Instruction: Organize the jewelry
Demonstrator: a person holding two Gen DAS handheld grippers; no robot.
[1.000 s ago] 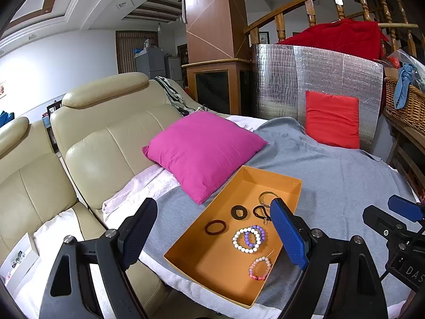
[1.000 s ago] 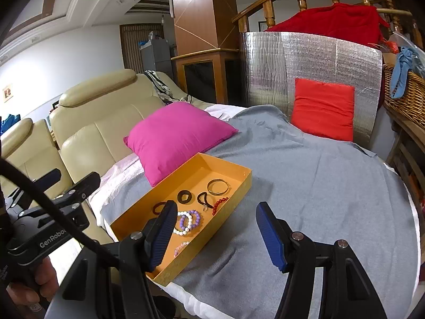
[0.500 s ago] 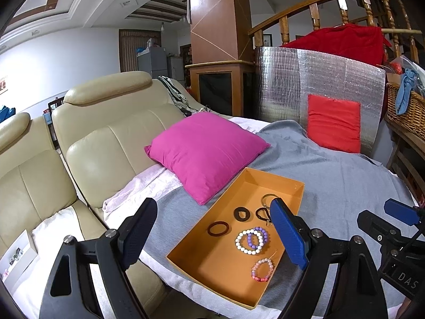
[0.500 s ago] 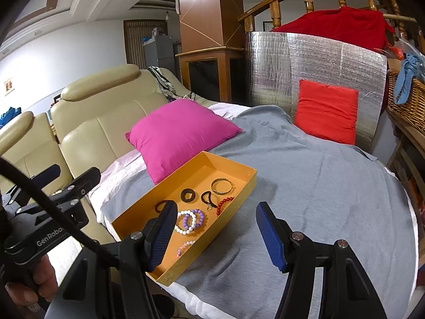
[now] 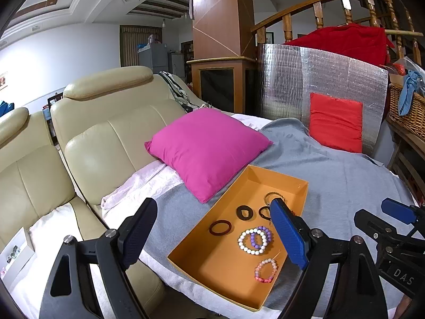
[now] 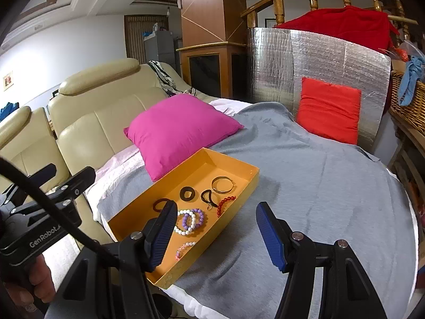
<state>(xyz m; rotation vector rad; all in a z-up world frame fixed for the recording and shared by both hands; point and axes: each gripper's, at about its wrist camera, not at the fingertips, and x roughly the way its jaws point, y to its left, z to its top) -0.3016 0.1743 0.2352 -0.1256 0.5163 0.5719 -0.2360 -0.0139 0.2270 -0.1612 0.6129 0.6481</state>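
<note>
— Where's the jewelry?
— Lying in the orange tray [image 5: 279,183] on the grey blanket [image 6: 305,175]: white-and-purple bead bracelets [image 6: 190,220], a pink bracelet [image 5: 265,269], dark rings [image 5: 220,227], a red strand [image 6: 225,204].
— And the left gripper [image 5: 212,231]?
— Hovering above the tray's near end, jaws wide, nothing between them.
— Right gripper [image 6: 216,235]?
— Partly open, empty, near the tray's right wall, over blanket.
— Beyond the tray?
— A pink pillow [image 5: 207,148] touching its far left corner.
</note>
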